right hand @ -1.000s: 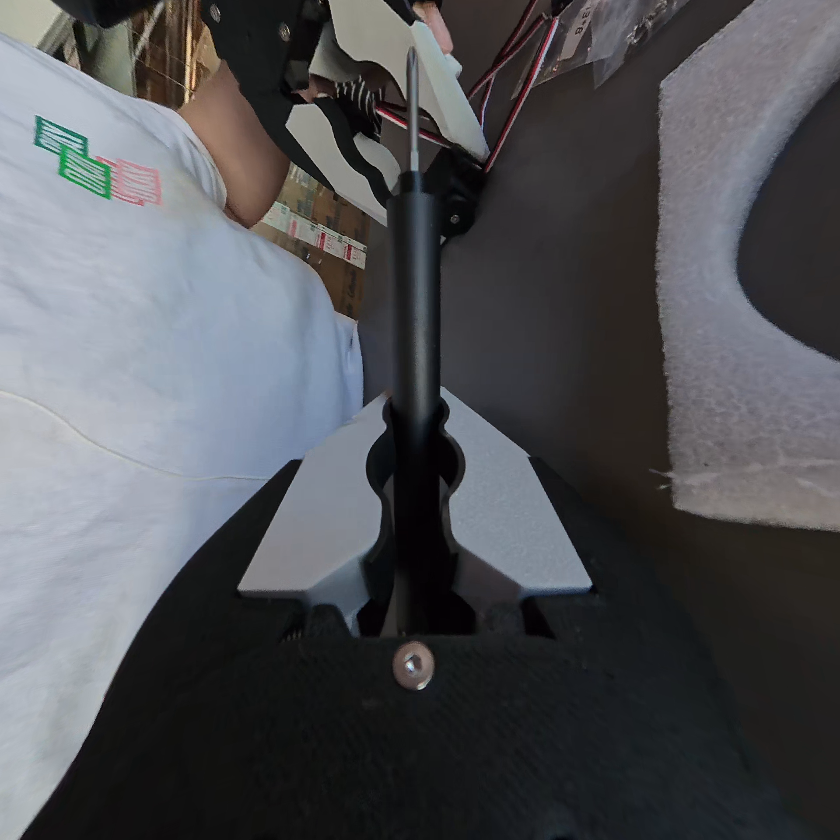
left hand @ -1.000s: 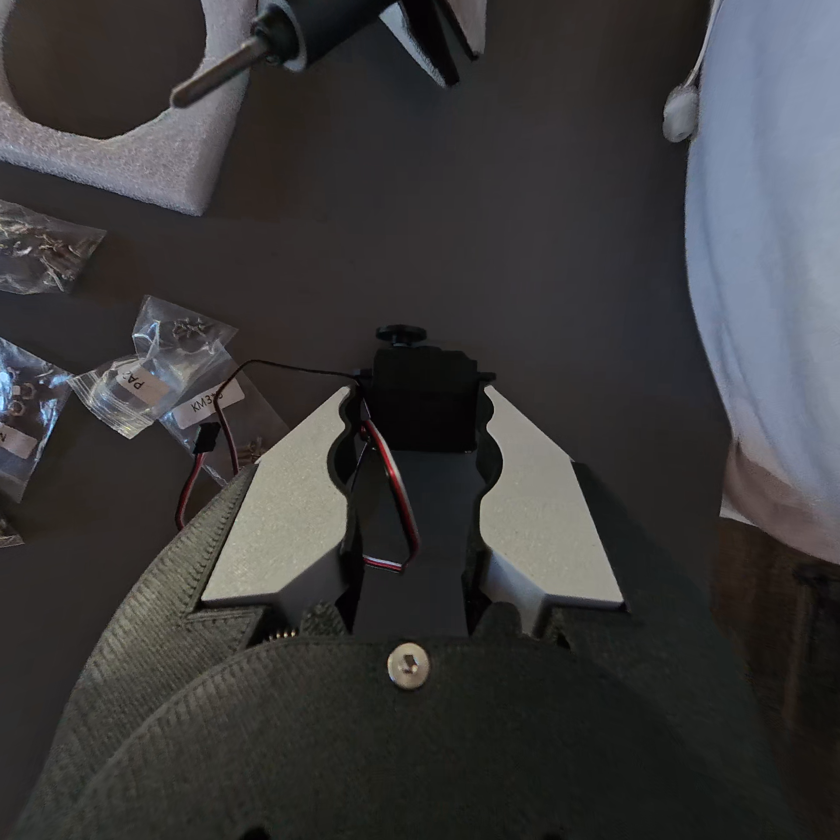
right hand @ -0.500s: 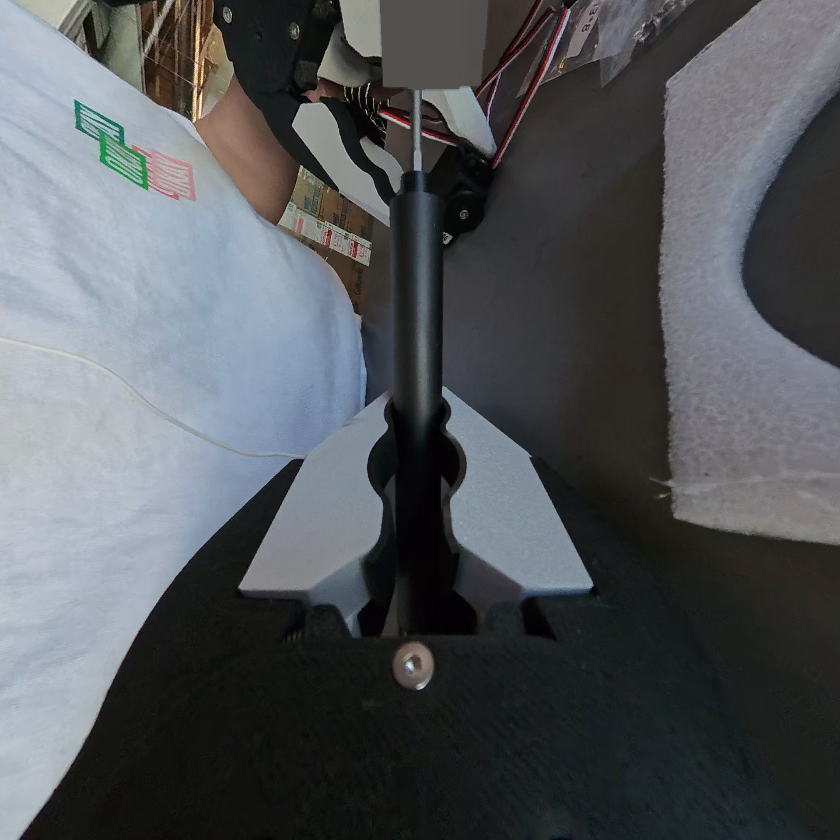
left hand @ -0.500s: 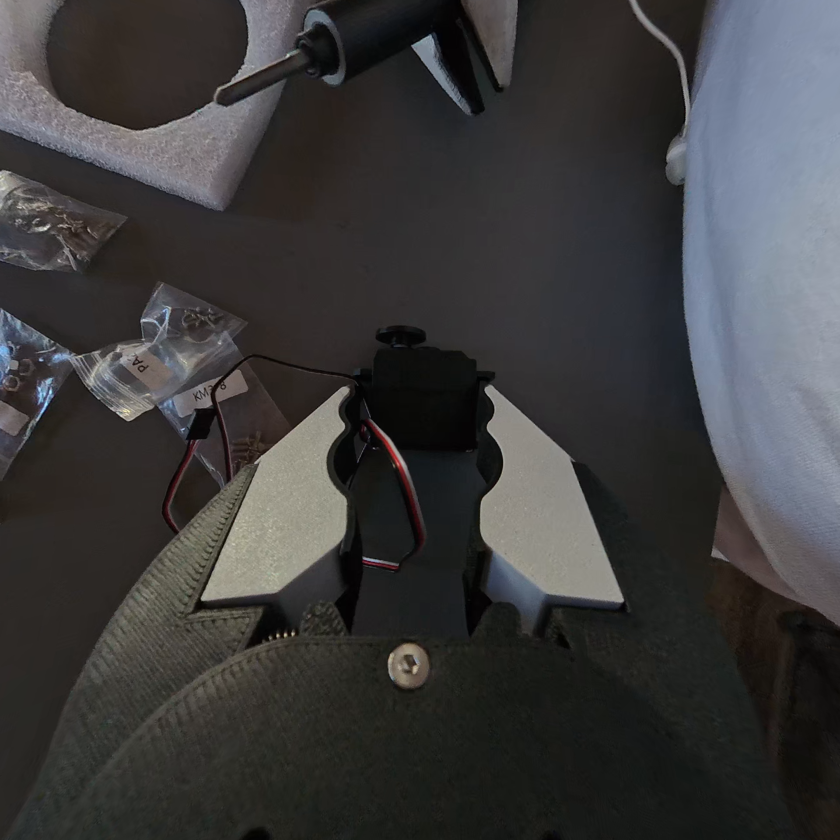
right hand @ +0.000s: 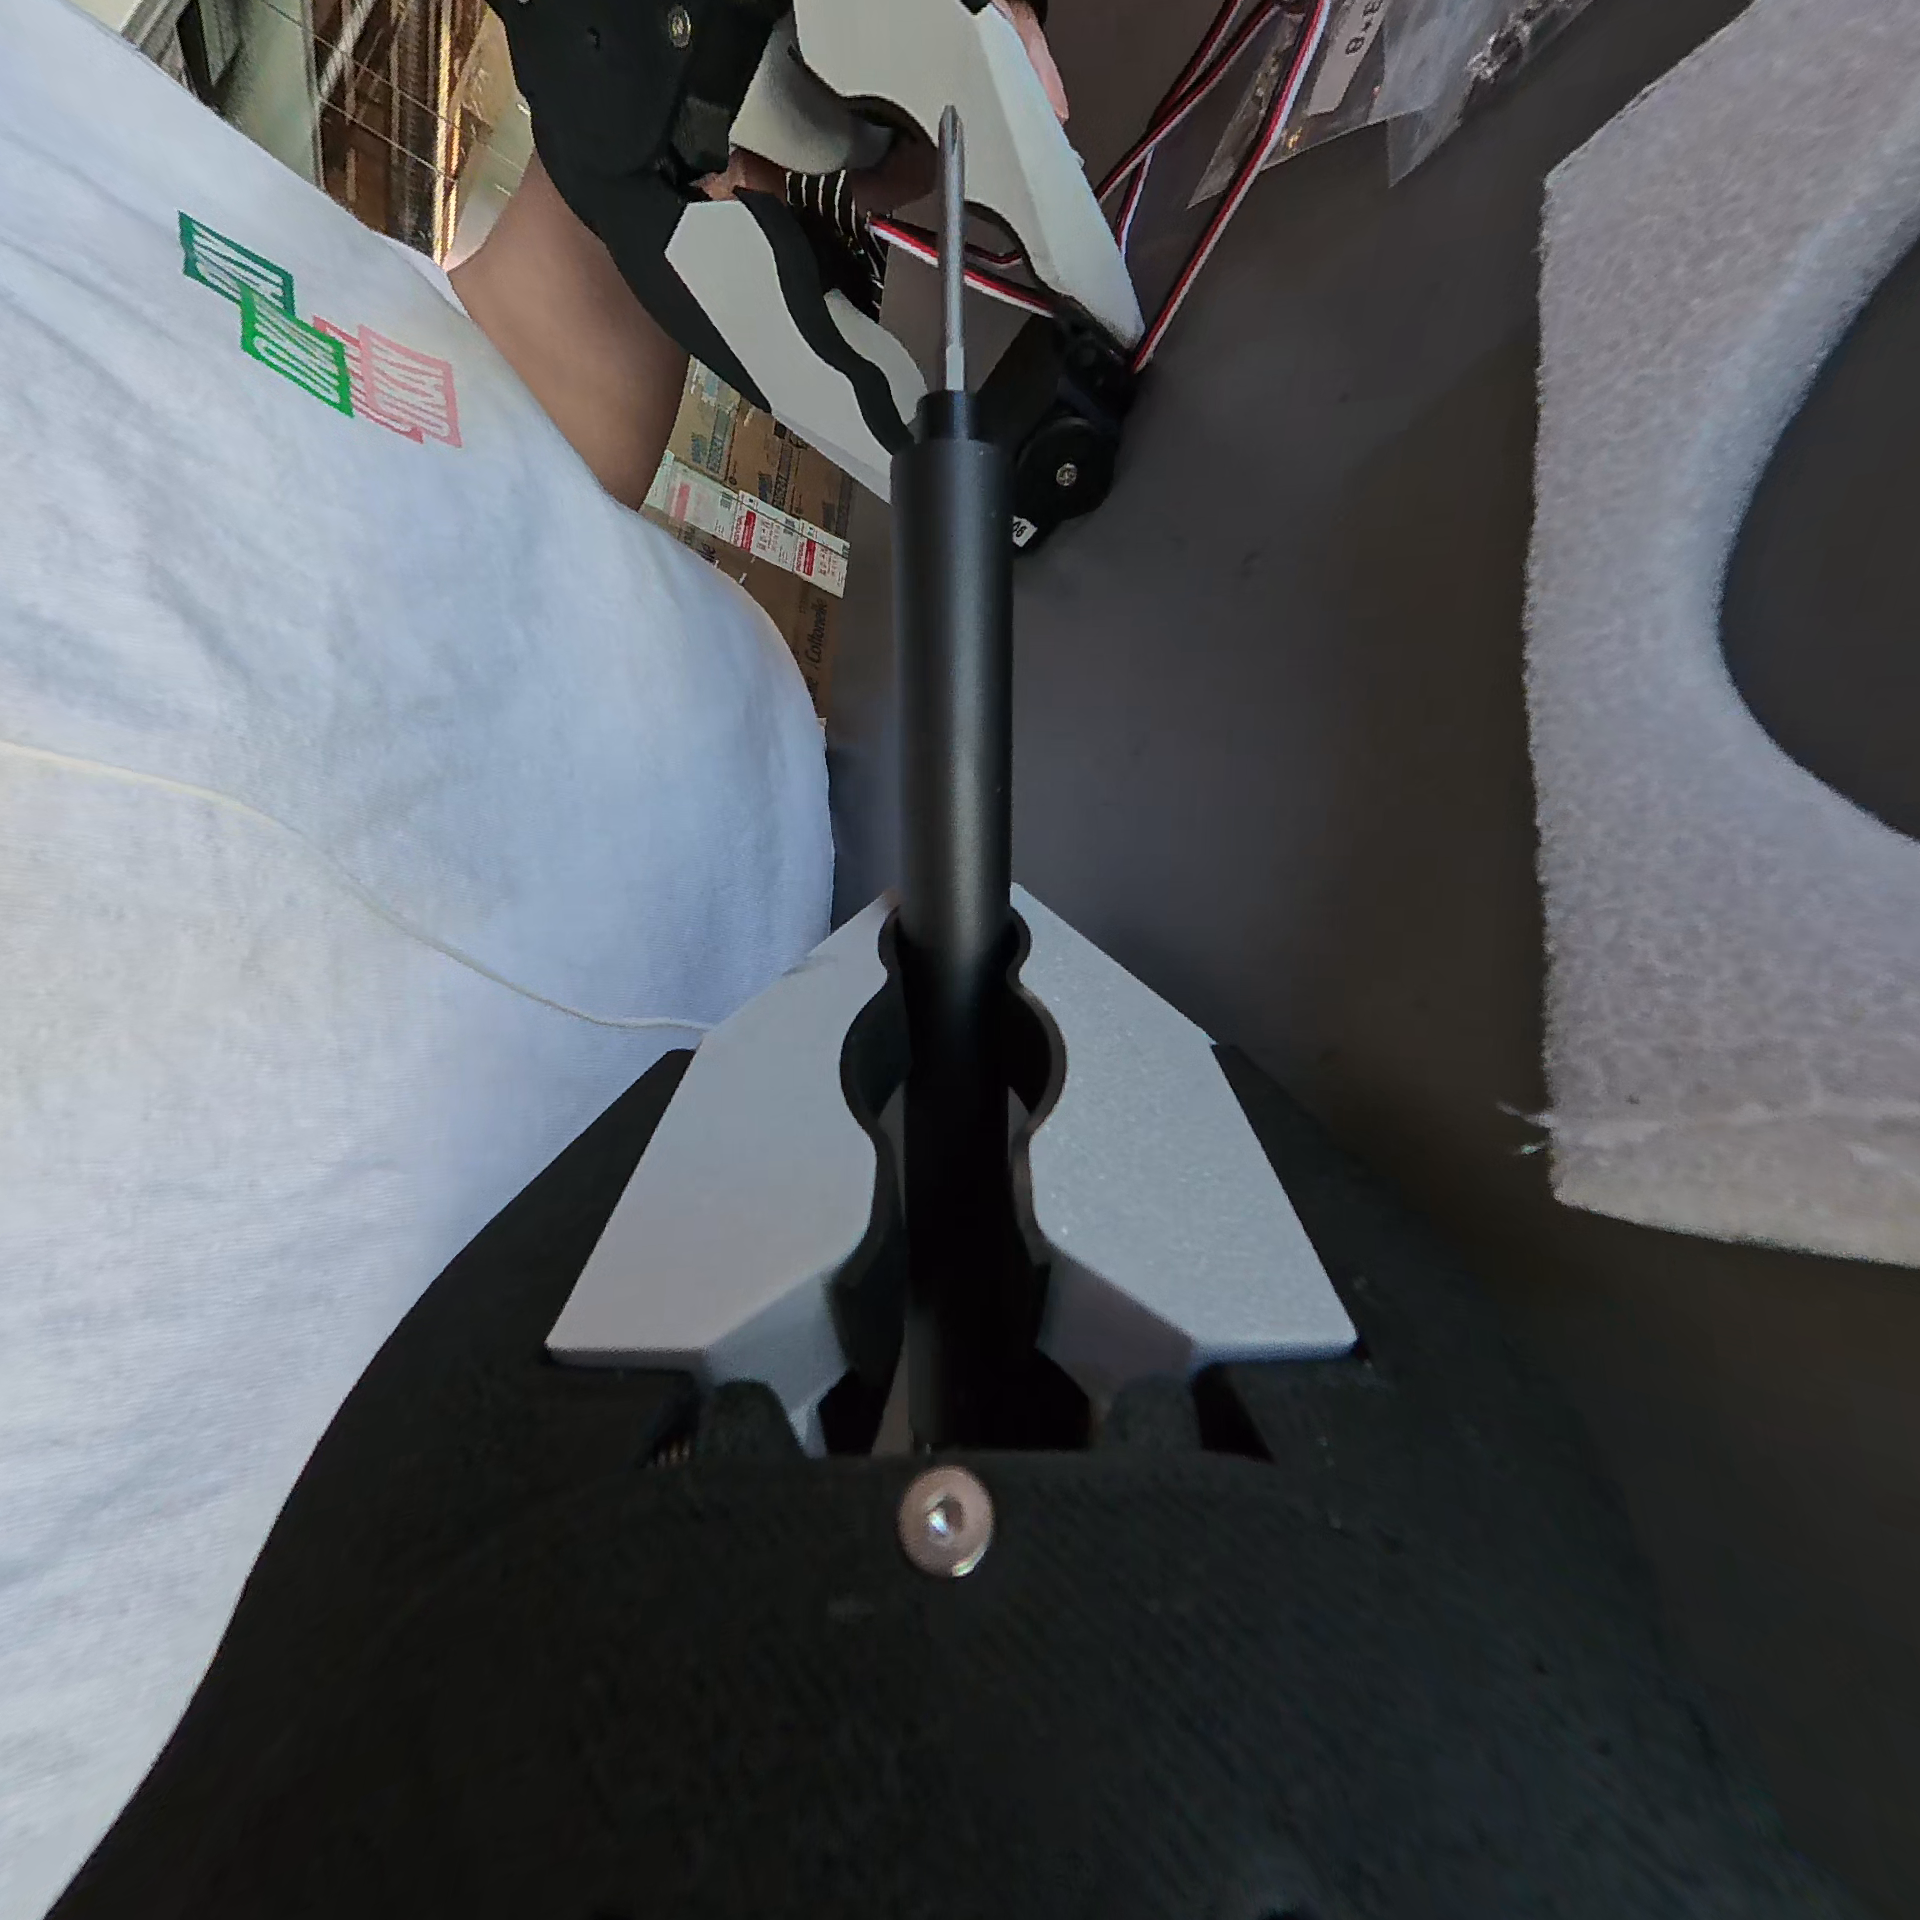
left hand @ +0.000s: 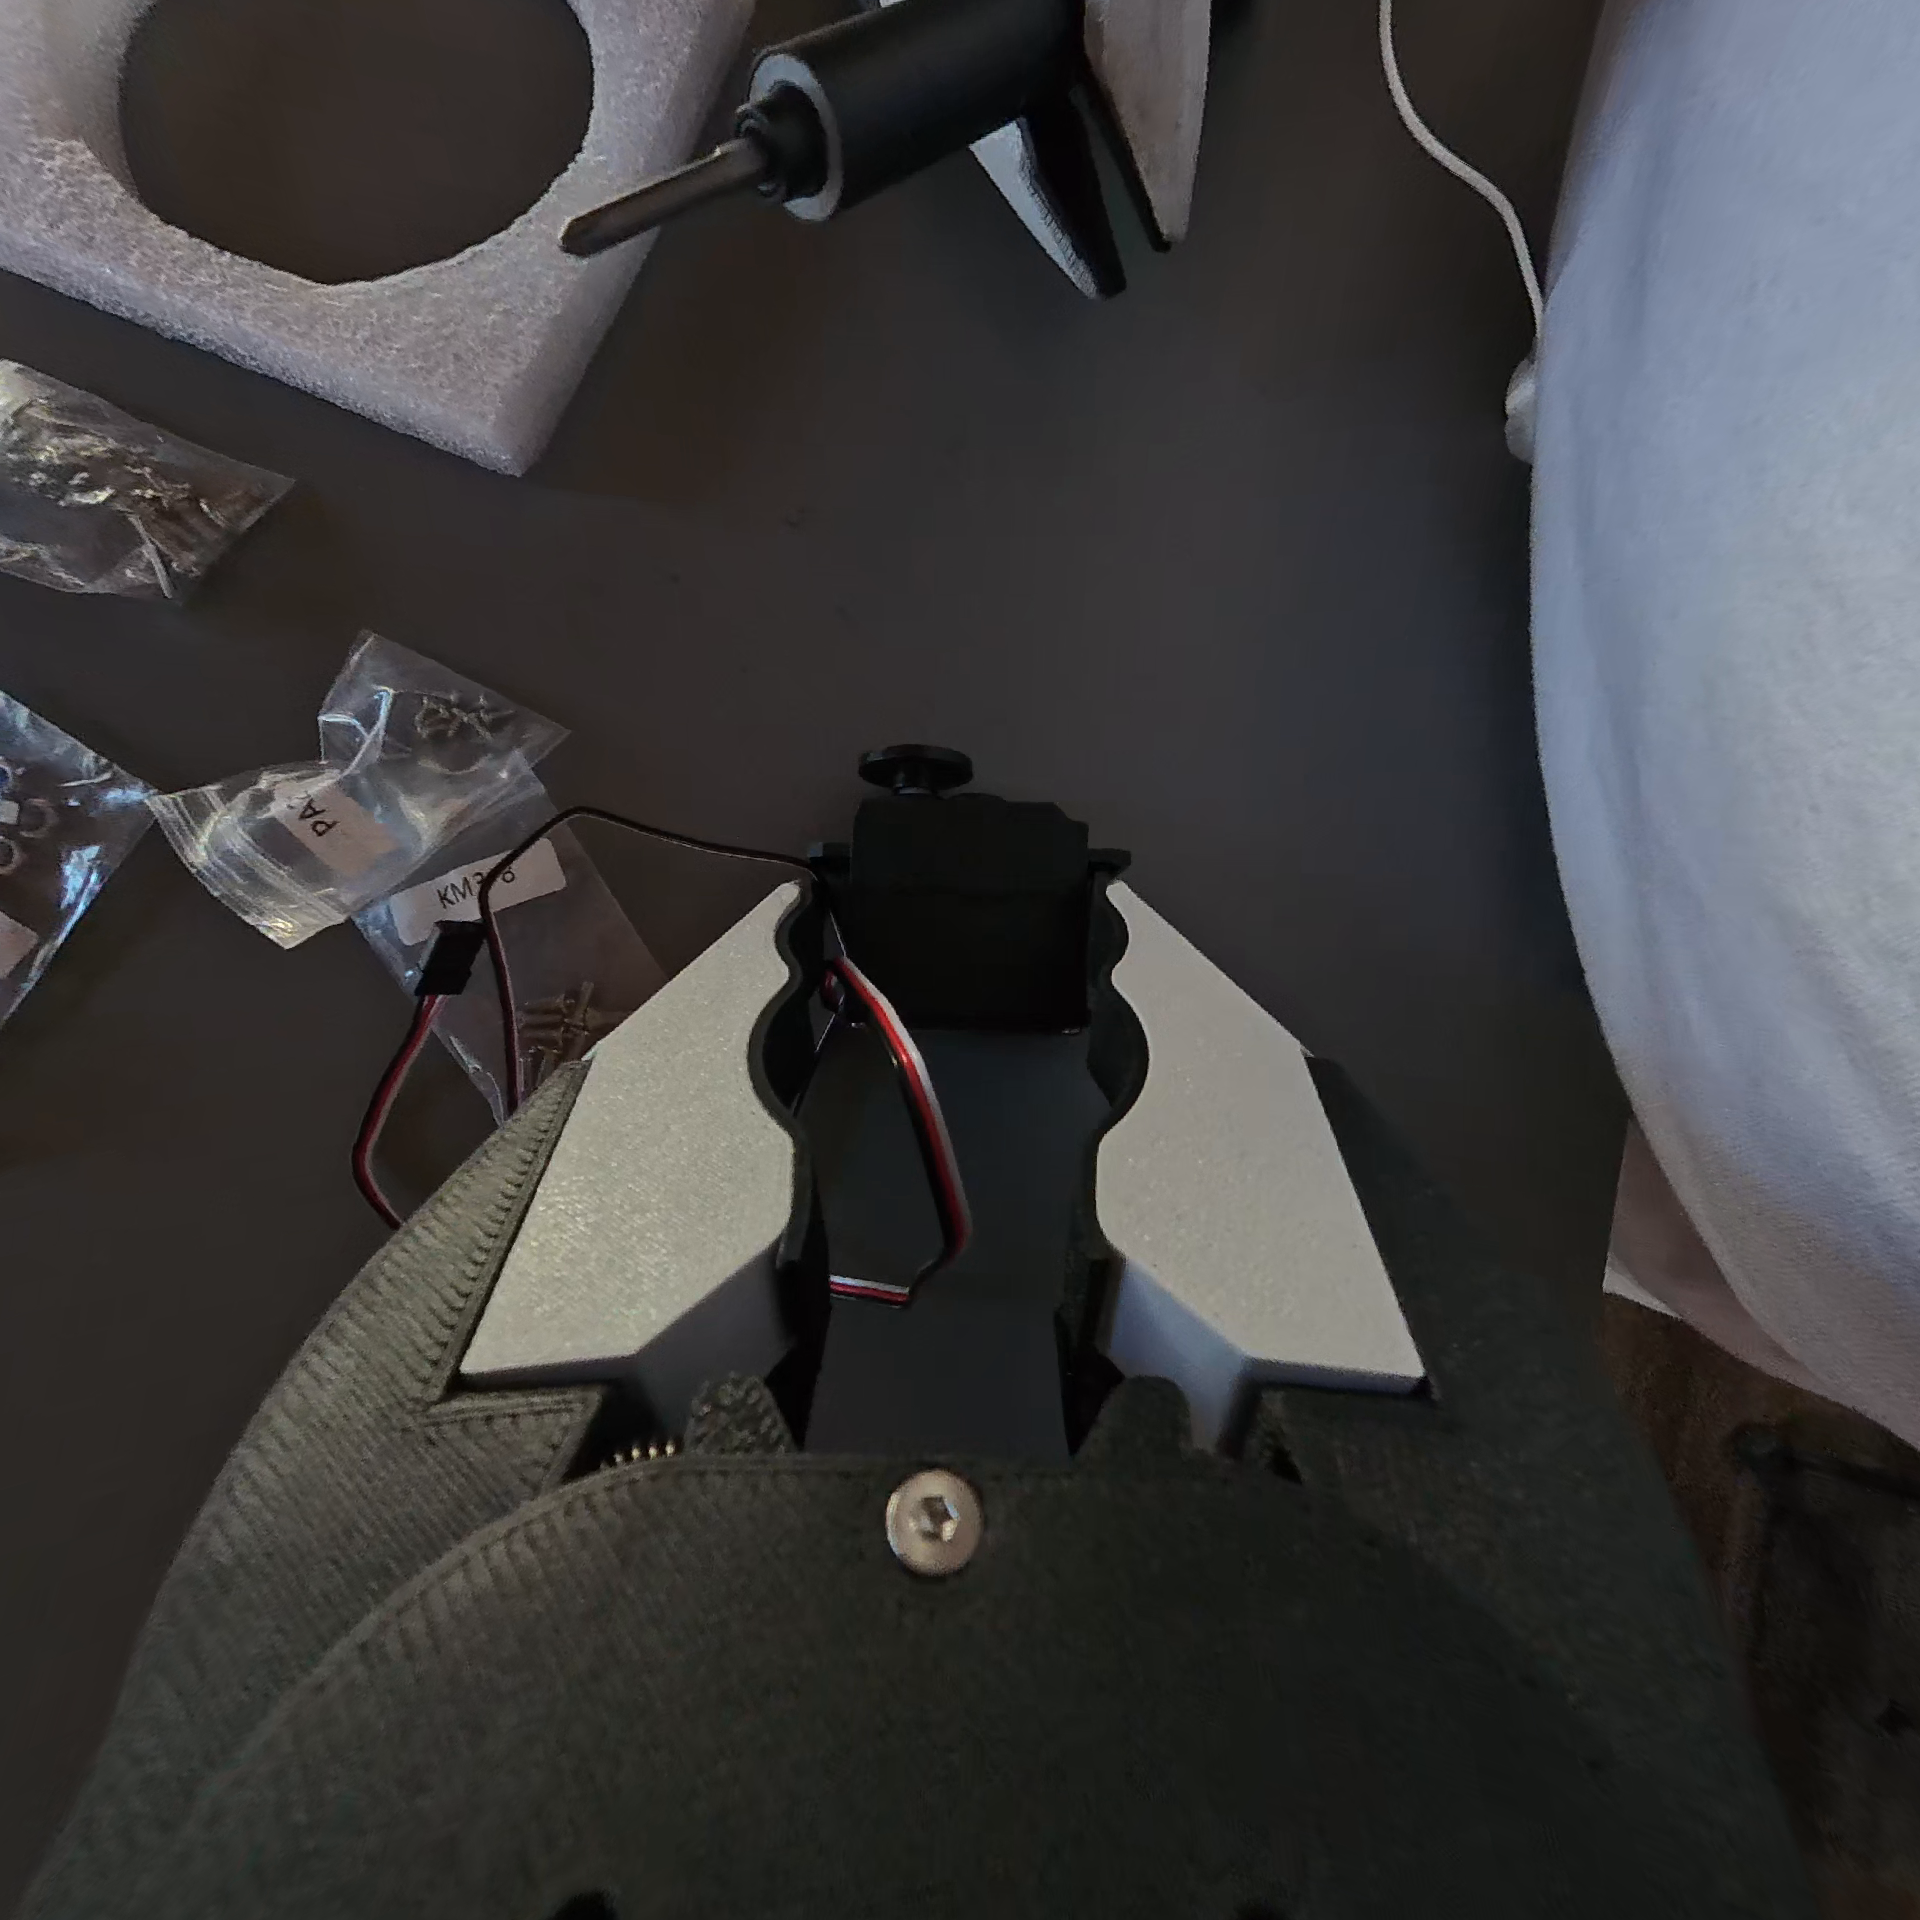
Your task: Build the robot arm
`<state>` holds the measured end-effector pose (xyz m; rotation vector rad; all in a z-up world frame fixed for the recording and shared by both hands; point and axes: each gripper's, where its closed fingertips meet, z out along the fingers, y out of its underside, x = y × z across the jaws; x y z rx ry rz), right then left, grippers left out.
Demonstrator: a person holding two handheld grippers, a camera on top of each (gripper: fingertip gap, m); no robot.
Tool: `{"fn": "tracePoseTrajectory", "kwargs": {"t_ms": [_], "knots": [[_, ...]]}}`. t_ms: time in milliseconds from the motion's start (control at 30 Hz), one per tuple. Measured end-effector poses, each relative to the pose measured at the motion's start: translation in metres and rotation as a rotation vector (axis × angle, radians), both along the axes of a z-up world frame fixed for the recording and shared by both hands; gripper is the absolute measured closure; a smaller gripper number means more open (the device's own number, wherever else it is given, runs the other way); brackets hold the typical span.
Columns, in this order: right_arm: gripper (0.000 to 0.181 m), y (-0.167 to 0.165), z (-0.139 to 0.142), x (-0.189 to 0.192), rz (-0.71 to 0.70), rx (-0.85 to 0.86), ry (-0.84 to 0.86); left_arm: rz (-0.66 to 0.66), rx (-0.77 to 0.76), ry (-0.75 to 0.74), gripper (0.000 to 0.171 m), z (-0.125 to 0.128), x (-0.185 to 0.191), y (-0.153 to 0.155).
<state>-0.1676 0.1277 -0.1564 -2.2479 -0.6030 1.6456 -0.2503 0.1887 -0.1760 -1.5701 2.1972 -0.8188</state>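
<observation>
My left gripper [left hand: 961, 899] is shut on a black servo motor [left hand: 971, 914] with a round black horn [left hand: 914, 771] on its far end. Its red, white and black wire [left hand: 904, 1132] loops back between the fingers and out to the left. My right gripper [right hand: 951, 935] is shut on a black screwdriver [right hand: 954, 665], its metal bit [right hand: 952, 249] pointing forward toward the servo [right hand: 1070, 457] held in the left gripper [right hand: 894, 208]. In the left wrist view the screwdriver [left hand: 831, 114] and the right gripper's fingers [left hand: 1101, 114] show at the top, above the dark table [left hand: 1039, 540].
A white foam block [left hand: 416, 343] with a round cut-out lies at the upper left; it also shows at the right of the right wrist view [right hand: 1662, 727]. Several clear bags of small hardware [left hand: 343, 810] lie at the left. A person in a white shirt [left hand: 1745, 623] stands at the table's edge. Left tips to right tips: about 12 cm. Left tips and right tips are each some 12 cm from the white foam block [left hand: 416, 343]. Seen from the right wrist view [right hand: 1752, 77] as well.
The screwdriver and right gripper have come closer to the left gripper and its servo. The bit now overlaps the left gripper's fingers in the right wrist view.
</observation>
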Motion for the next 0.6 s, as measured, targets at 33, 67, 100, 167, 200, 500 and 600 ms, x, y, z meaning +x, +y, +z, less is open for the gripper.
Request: {"fn": "tracePoseTrajectory", "kwargs": {"t_ms": [33, 67, 100, 167, 200, 500, 600], "knots": [[0.172, 0.0000, 0.0001, 0.0001, 0.000, -0.001, 0.001, 0.000, 0.000, 0.000, 0.121, -0.0001, 0.0000, 0.0001], [0.172, 0.0001, 0.0002, 0.0001, 0.000, -0.002, 0.003, -0.001, 0.000, 0.001, 0.121, -0.0001, -0.0001, 0.0001], [0.172, 0.0002, 0.0002, 0.0002, -0.001, -0.003, 0.004, -0.002, -0.003, 0.001, 0.121, -0.0001, -0.0001, 0.0002], [0.172, 0.0000, 0.0002, 0.0002, -0.001, -0.002, 0.003, -0.001, -0.011, -0.001, 0.121, 0.0000, 0.0002, 0.0002], [0.172, 0.0000, 0.0000, 0.0001, 0.000, -0.002, 0.002, -0.002, -0.014, -0.003, 0.121, 0.0000, 0.0002, 0.0003], [0.172, 0.0000, 0.0001, 0.0002, 0.001, -0.007, 0.005, -0.017, -0.008, -0.008, 0.121, -0.0005, 0.0010, 0.0008], [0.172, 0.0001, 0.0001, 0.0002, 0.002, -0.009, 0.006, -0.018, -0.013, -0.009, 0.121, -0.0004, 0.0012, 0.0010]]}}
